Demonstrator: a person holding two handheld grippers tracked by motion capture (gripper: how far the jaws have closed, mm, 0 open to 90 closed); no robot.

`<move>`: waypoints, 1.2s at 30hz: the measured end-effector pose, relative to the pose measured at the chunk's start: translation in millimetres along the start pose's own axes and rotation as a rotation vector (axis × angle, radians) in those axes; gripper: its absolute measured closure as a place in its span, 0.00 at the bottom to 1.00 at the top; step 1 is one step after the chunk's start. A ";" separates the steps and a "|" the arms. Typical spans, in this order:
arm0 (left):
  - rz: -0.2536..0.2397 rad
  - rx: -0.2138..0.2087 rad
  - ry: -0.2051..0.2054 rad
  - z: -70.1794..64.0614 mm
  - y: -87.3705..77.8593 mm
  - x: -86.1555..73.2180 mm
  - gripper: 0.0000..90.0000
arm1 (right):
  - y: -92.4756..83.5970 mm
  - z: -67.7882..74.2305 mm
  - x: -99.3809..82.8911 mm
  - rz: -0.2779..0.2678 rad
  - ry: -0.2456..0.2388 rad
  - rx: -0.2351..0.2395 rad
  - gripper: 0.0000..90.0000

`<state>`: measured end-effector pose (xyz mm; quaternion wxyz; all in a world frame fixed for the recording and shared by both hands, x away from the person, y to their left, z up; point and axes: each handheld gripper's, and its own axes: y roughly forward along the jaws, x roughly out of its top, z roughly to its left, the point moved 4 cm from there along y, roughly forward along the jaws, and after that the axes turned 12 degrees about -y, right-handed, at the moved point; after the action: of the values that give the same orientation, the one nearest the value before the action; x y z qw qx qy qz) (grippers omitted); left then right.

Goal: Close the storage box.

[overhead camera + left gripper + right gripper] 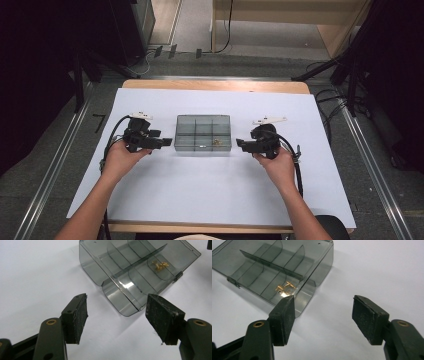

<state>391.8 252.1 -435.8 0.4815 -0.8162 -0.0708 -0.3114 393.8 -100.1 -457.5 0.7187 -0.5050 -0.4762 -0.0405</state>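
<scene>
A smoky transparent compartment box [203, 134] lies in the middle of the white sheet, lid closed, with a small latch [178, 277] on its near side. Small brass parts [218, 142] sit in its near right compartment, seen also in the left gripper view [160, 265] and the right gripper view [285, 288]. My left gripper [167, 142] stands just left of the box, jaws open and empty, with the box corner [125, 307] ahead of them. My right gripper [240, 145] stands just right of the box, also open and empty, its left pad [284, 320] in front of the box's corner.
The white sheet [210, 190] covers most of the wooden table [215, 85]. Cables trail from both grippers along the person's forearms. Metal floor rails [55, 165] run along both sides, and dark stand legs [345, 65] and cables lie beyond the far corners.
</scene>
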 end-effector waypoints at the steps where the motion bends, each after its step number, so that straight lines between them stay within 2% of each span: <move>1: -0.003 0.001 -0.006 1.3 -0.7 0.2 0.39 | 0.2 -1.8 -0.4 -0.002 -0.002 -0.006 0.39; 4: -0.024 0.005 -0.006 5.0 -3.2 1.0 0.38 | -0.2 -6.9 -1.2 0.002 0.012 -0.021 0.37; 8: -0.029 0.007 -0.013 7.8 -3.3 1.1 0.38 | -0.1 -14.0 -2.9 0.008 0.024 -0.047 0.37; 14: -0.026 0.014 -0.043 15.9 -1.1 0.4 0.38 | 0.2 -21.5 -5.2 0.019 0.048 -0.063 0.37; 24: -0.030 0.019 -0.054 23.5 3.9 -0.2 0.37 | 1.2 -24.8 -5.9 0.023 0.051 -0.065 0.34; 27: -0.038 0.022 -0.060 25.7 4.9 0.2 0.37 | 2.2 -25.3 -7.5 0.035 0.043 -0.034 0.29; 30: -0.040 0.024 -0.056 27.1 5.3 0.0 0.37 | 3.4 -27.0 -8.7 0.045 0.041 -0.044 0.29; 35: -0.044 0.047 -0.072 31.7 7.2 -1.7 0.37 | 4.4 -29.8 -10.0 0.054 0.059 -0.046 0.29; 36: -0.050 0.068 -0.066 33.6 9.1 -1.9 0.37 | 4.4 -30.0 -10.1 0.054 0.059 -0.045 0.29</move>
<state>408.8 275.5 -455.1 0.4982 -0.8073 -0.1174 -0.2938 410.0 -125.1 -468.9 0.7218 -0.5323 -0.4399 -0.0467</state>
